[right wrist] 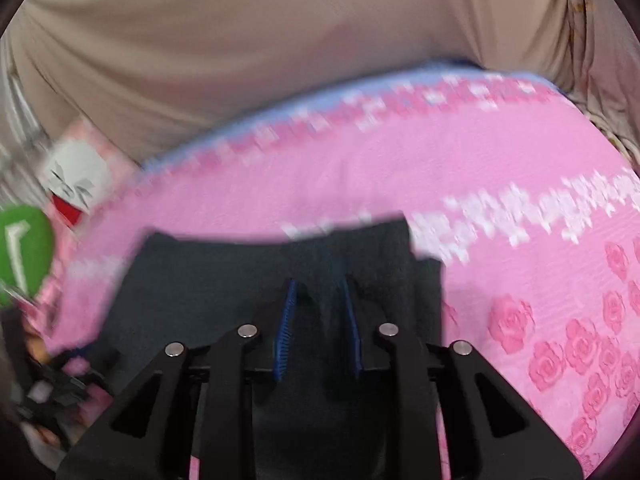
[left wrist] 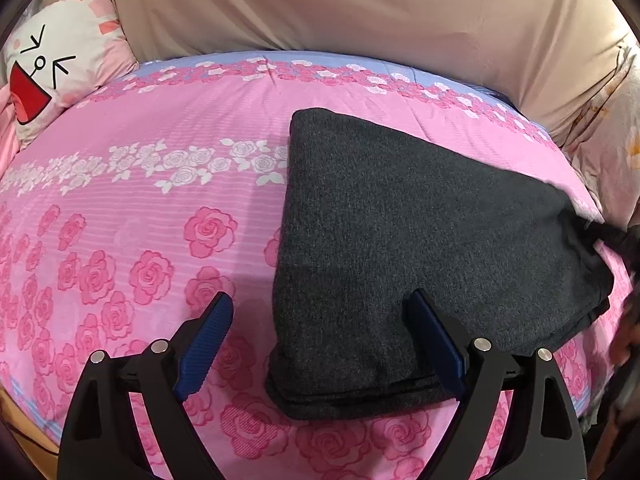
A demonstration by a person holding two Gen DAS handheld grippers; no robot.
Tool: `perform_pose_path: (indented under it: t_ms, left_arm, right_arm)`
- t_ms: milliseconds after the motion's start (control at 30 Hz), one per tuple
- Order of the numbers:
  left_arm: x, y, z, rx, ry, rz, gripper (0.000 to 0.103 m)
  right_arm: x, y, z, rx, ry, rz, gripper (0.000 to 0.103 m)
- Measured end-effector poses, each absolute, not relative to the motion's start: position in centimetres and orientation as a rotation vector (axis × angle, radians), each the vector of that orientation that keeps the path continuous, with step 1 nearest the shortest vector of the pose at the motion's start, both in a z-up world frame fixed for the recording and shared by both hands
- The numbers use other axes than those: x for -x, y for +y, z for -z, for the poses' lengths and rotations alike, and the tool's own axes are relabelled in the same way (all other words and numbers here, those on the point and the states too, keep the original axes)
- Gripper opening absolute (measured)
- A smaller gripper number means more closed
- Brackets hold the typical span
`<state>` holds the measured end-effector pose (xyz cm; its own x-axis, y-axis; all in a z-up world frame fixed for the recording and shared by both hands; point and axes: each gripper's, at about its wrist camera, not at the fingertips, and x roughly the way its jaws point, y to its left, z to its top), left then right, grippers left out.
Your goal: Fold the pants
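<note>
Folded pants lengthwise away, on bedspread.

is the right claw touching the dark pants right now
Touching. In the right wrist view, the right claw has dark pants fabric bunched between its blue pads.

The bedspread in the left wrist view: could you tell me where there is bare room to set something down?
The bedspread lies bare left of the folded pants, from the cartoon pillow down to the open left gripper. A narrower strip runs behind the pants below the beige fabric. The right side is crowded.
</note>
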<state>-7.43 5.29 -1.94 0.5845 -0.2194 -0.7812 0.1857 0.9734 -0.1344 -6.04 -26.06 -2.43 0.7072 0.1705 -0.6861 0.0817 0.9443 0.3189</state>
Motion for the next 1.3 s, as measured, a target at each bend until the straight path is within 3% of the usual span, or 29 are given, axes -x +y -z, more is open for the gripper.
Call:
perform_pose_path:
  t_ms: [67,100,133,167,200,367,433,567,967,1000,1067,1167,1233,1300]
  left_arm:
    - [7.7,5.3,1.5,0.047,0.907,0.239,0.087]
    - [8.0,5.5,1.2,0.050,0.899,0.251,0.087]
    - [8.4,5.6,1.0,0.053,0.894,0.263,0.087]
    - [8.9,5.8,0.6,0.063,0.888,0.281,0.087]
    - [9.4,5.9,0.2,0.073,0.878,0.300,0.087]
    - [11.8,3.1,-1.1,0.020,0.836,0.433,0.087]
    - [12.8,0.2,-1.4,-0.045,0.816,0.532,0.087]
    - [14.3,-5.2,-1.5,-0.125,0.802,0.706,0.087]
    - [16.5,-20.0,3.1,-0.572,0.710,0.717,0.087]
    - [16.7,-20.1,2.9,-0.566,0.699,0.735,0.074]
    - [16.2,-19.9,2.3,-0.501,0.718,0.769,0.059]
    - [14.5,-18.0,0.7,-0.322,0.765,0.858,0.026]
    - [13.2,-15.4,-0.8,-0.149,0.779,0.896,0.020]
    - [12.0,-12.0,-2.4,0.036,0.798,0.945,0.020]
  right_arm:
    - [8.5,-26.0,0.8,-0.380,0.754,-0.052,0.020]
    - [9.8,-26.1,0.0,-0.386,0.724,-0.062,0.026]
    - [11.6,-26.2,-0.6,-0.399,0.701,-0.071,0.033]
    - [12.5,-26.3,-0.7,-0.405,0.698,-0.074,0.050]
    - [13.5,-26.6,-0.7,-0.405,0.704,-0.068,0.055]
    - [15.1,-27.7,1.3,-0.453,0.771,-0.073,0.055]
    - [15.0,-27.7,2.1,-0.457,0.786,-0.082,0.052]
    - [14.9,-28.5,2.1,-0.507,0.761,-0.126,0.013]
    - [15.5,-33.0,1.5,-0.650,0.697,-0.148,0.014]
    - [15.8,-33.4,1.6,-0.653,0.695,-0.137,0.015]
    - [16.2,-34.2,1.9,-0.662,0.693,-0.120,0.017]
    - [16.7,-35.0,2.8,-0.689,0.704,-0.107,0.020]
    - [16.9,-35.1,3.3,-0.703,0.715,-0.106,0.025]
    - [17.0,-34.9,3.7,-0.723,0.724,-0.134,0.038]
